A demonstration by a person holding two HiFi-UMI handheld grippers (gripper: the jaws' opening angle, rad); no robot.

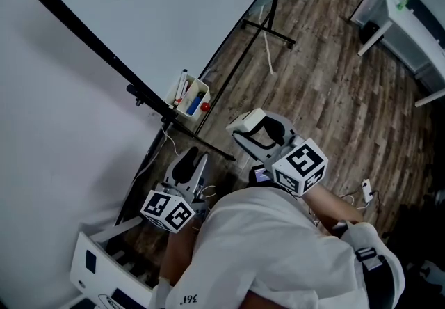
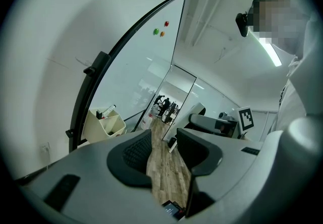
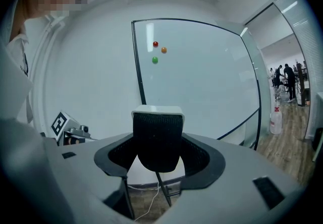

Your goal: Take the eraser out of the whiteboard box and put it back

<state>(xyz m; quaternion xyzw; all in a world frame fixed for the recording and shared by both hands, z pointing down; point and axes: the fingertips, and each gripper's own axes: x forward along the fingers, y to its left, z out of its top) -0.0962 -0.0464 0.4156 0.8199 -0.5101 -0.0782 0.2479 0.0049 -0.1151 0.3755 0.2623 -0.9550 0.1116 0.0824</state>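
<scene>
Head view — whiteboard box (image 1: 182,109) holds markers (image 1: 183,83); eraser (image 1: 247,122) gripped in right claw (image 3: 157,155).

Person: white shirt (image 1: 278,252) with small dark print near the hem. A dark strap with a buckle (image 1: 367,257) lies over one shoulder. Left tool (image 1: 189,163) and right tool (image 1: 259,132): pale grey moulded shells and black ribbed pads (image 2: 133,152). Each carries a white cube (image 1: 169,210) printed with black square markers. A black camera (image 2: 244,20) is mounted at the head.
</scene>
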